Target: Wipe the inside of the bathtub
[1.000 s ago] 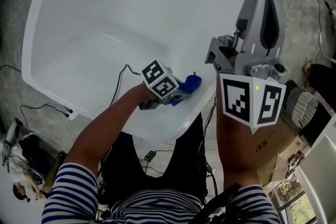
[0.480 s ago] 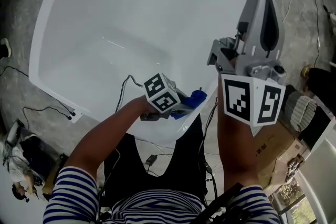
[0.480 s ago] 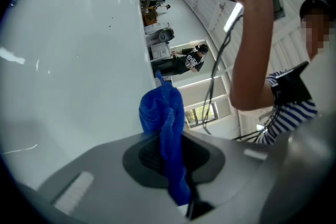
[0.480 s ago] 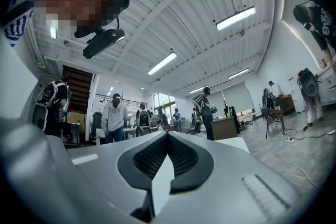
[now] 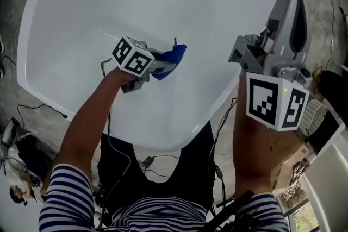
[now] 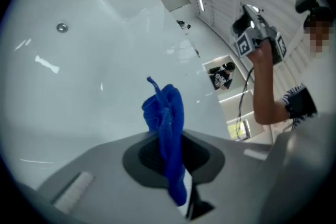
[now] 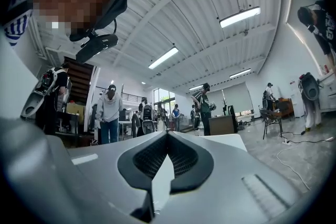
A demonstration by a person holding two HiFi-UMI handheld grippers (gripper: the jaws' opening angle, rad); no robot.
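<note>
The left gripper (image 5: pixel 159 68) pinches the blue cloth (image 5: pixel 174 55) in its fingers, probably to wipe inside the bathtub (image 5: pixel 228 13), while the right gripper (image 5: pixel 287 8), fingers together and empty, is held clear.

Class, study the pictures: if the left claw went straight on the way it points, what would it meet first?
Likely the inner surface of the smooth white bathtub, with the crumpled blue cloth pinched in the left claw touching first. How far off is unclear.

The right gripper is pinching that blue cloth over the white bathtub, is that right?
Not quite: the left gripper, not the right gripper, pinches the blue cloth over the white bathtub. The left gripper view shows the cloth between its jaws.
</note>
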